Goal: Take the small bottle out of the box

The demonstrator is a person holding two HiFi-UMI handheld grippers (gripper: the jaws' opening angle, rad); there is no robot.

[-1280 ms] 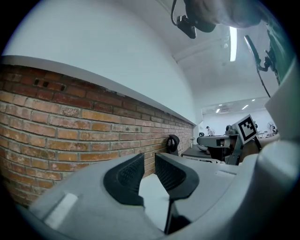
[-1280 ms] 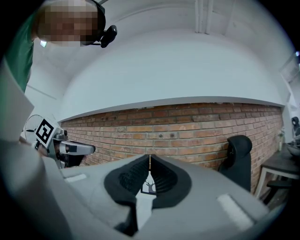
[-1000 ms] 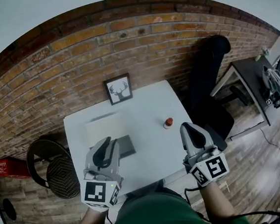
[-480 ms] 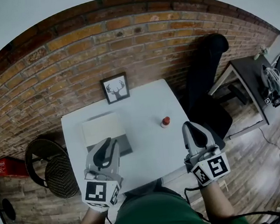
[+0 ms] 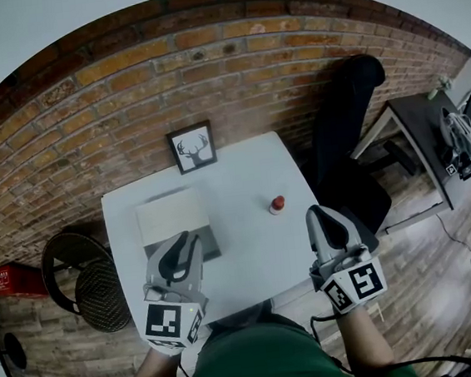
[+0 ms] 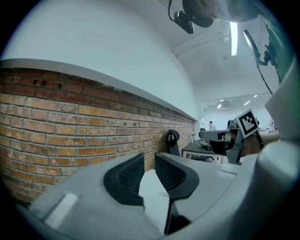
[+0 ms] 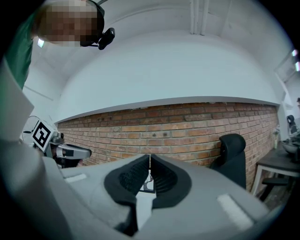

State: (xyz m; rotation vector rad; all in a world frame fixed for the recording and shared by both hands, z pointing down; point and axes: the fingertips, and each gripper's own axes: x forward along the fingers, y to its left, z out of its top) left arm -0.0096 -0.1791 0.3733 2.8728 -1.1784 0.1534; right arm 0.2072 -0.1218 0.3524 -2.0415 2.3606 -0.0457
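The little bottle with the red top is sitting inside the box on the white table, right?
Not quite. The little bottle is not inside the box. It stands on the white table, to the right of the box and apart from it. The head view shows this.

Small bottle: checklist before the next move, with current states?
1. small bottle out of the box: ok, it stands on the table, apart from the box.
2. Bottle upright: ok, red cap on top.
3. left gripper empty: ok, jaws slightly apart, nothing between.
4. right gripper empty: ok, jaws together, nothing held.
5. Anything left in the box: cannot tell.
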